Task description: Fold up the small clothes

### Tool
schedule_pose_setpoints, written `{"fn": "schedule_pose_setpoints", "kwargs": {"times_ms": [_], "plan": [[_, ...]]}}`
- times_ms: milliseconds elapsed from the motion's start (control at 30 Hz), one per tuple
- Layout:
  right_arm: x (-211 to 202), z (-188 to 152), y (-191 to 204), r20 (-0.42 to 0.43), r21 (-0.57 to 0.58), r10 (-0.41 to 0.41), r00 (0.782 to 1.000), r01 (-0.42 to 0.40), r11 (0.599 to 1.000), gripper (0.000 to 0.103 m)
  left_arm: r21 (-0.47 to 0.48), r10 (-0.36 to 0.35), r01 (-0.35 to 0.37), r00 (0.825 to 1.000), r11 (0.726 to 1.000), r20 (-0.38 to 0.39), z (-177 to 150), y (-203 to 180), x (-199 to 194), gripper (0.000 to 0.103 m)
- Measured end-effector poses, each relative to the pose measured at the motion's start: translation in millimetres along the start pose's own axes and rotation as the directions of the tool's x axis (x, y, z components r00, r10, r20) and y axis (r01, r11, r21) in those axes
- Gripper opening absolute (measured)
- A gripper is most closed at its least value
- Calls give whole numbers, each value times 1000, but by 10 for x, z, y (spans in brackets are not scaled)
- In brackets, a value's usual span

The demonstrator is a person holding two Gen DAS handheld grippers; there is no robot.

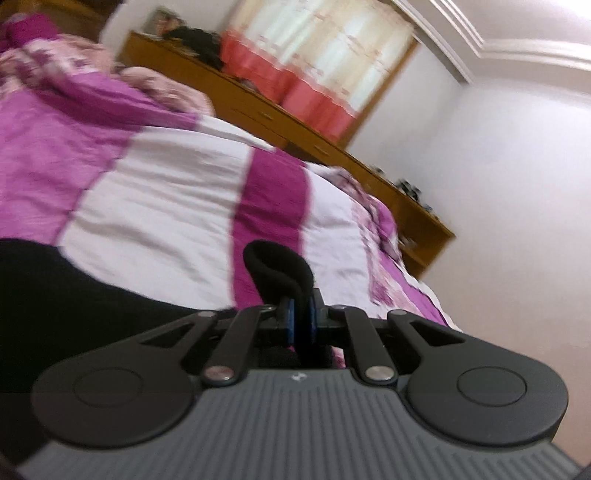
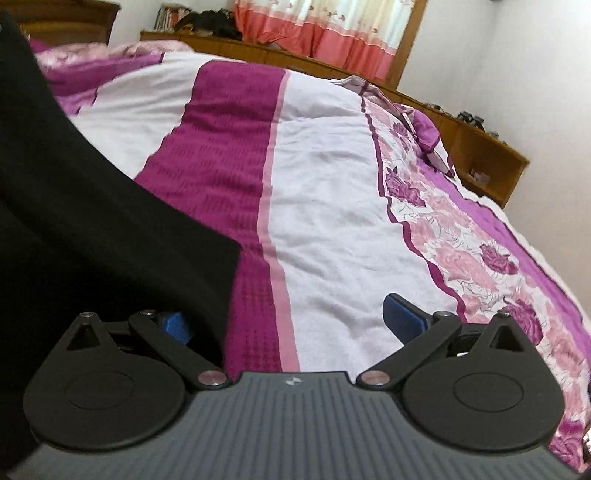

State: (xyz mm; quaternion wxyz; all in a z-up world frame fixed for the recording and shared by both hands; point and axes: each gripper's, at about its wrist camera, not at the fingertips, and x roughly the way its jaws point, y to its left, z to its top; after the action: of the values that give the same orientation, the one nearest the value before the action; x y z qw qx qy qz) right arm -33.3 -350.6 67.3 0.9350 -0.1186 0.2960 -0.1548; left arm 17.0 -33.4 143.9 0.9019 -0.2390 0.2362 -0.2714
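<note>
A black garment (image 1: 74, 295) lies on the bed at the left in the left wrist view. My left gripper (image 1: 303, 314) is shut on a folded edge of it, and a black loop of cloth (image 1: 277, 262) sticks up between the blue pads. In the right wrist view the black garment (image 2: 92, 206) hangs and spreads across the left side. My right gripper (image 2: 288, 321) is open, its left blue pad (image 2: 177, 325) at the garment's edge and its right blue pad (image 2: 402, 314) over the bedspread. It holds nothing.
The bed carries a purple, white and pink floral bedspread (image 2: 332, 184). A long wooden shelf unit (image 2: 480, 147) runs along the far side, below a pink and cream curtain (image 2: 325, 26). A white wall (image 1: 498, 221) stands at the right.
</note>
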Motion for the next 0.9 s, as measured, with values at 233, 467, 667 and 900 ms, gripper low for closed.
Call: {"fn": "schedule_pose_setpoints", "kwargs": {"times_ms": [233, 467, 667, 900], "plan": [[-38, -79, 265, 69, -122, -58, 996, 66, 990, 103, -40, 123, -121, 992, 992, 37, 41, 689, -89, 9], [-87, -97, 550, 80, -232, -54, 995, 72, 970, 103, -75, 226, -225, 974, 971, 13, 195, 1157, -62, 9], [-23, -157, 626, 73, -272, -46, 996, 65, 960, 103, -51, 293, -292, 956, 955, 21, 220, 1292, -88, 9], [-129, -121, 600, 58, -228, 45, 997, -31, 973, 103, -65, 478, -475, 878, 877, 35, 227, 1495, -123, 3]]}}
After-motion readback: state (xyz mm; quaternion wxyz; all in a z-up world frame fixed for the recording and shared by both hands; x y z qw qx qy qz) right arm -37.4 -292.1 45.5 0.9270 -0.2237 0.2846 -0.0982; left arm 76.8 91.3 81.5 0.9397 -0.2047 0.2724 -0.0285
